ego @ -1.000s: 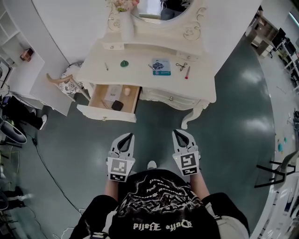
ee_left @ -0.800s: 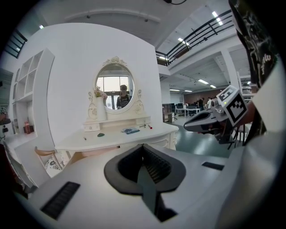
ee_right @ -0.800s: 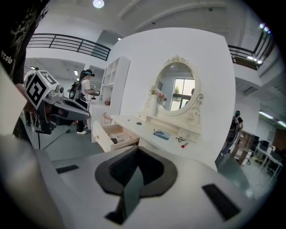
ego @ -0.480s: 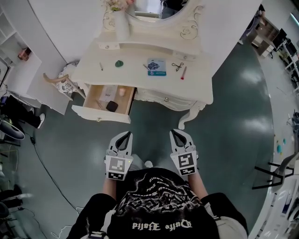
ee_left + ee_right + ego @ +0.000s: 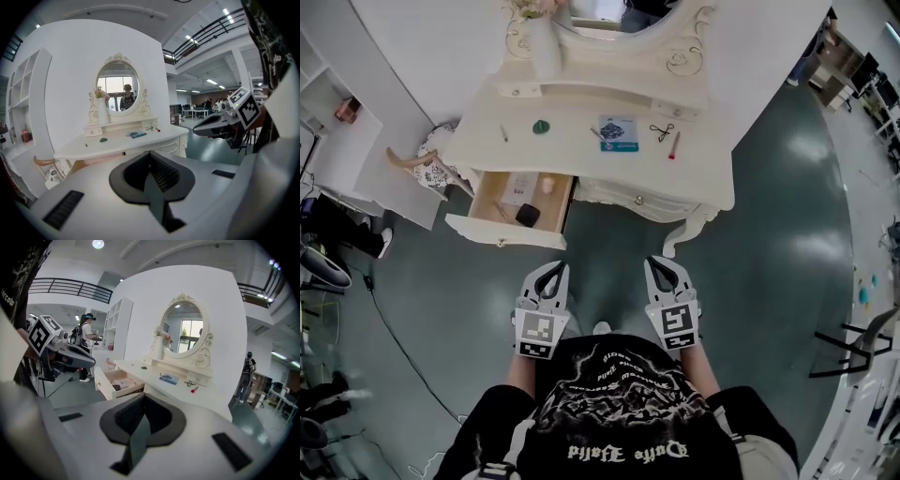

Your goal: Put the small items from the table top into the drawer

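Observation:
On the white dressing table (image 5: 581, 159) lie a thin stick (image 5: 502, 133), a green item (image 5: 541, 126), a blue packet (image 5: 619, 133), small scissors (image 5: 662, 132) and a red pen (image 5: 674, 145). Its left drawer (image 5: 497, 232) stands open and holds a black item (image 5: 528, 215), a pale pink item (image 5: 547, 186) and a paper. My left gripper (image 5: 554, 270) and right gripper (image 5: 660, 265) hang side by side over the floor, well short of the table, both shut and empty. The left gripper view shows its shut jaws (image 5: 150, 155) pointing at the table; the right gripper view shows its own (image 5: 143, 399) pointing toward the drawer (image 5: 119, 383).
A vase of flowers (image 5: 542, 37) and an oval mirror (image 5: 614, 19) stand at the table's back. A patterned stool (image 5: 436, 167) and white shelves (image 5: 333, 131) are to the left, and a black chair frame (image 5: 862, 342) is at the far right. A person (image 5: 86, 350) stands far off.
The table has shifted slightly up and left in the head view. Both grippers stay shut, side by side in front of the body.

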Available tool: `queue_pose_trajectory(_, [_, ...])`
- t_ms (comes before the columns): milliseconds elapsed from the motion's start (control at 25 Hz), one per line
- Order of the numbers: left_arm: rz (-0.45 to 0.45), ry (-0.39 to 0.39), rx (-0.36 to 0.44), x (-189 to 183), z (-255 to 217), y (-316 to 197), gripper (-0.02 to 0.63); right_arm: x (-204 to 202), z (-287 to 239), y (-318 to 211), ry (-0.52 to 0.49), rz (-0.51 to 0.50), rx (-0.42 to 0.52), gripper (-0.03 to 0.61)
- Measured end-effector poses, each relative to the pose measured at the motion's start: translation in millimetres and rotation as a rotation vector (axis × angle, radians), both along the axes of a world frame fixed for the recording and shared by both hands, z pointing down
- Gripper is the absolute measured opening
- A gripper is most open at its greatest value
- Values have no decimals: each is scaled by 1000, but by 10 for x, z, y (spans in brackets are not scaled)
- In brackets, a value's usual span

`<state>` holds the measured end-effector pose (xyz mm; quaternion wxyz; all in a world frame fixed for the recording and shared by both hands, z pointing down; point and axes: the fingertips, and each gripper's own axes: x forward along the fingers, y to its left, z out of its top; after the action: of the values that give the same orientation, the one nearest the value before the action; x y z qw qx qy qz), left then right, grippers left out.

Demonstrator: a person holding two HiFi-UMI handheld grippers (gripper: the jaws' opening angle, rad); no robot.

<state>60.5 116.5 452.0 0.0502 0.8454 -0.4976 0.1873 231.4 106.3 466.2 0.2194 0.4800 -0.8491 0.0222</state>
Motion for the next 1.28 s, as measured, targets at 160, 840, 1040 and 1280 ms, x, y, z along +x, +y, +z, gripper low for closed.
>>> queue_pose_trajectory(160, [5,10,8,-44,-9,-179,15,-19,26,-122,5,12,-8,9])
queue_pose_trajectory(840, [106,24,-6,-539,-82,-1126,15,-509,-12,-887,17,102,-46,9])
queue_pose_trajectory(1040, [154,29,-26,-698,-5,-1337,15,-671,25,-1032,26,142,-63,9])
queue_pose_trajectory(1280, [217,36,-31,-873,13,-1585,15,-880,53,-1153,18,200,-81,11])
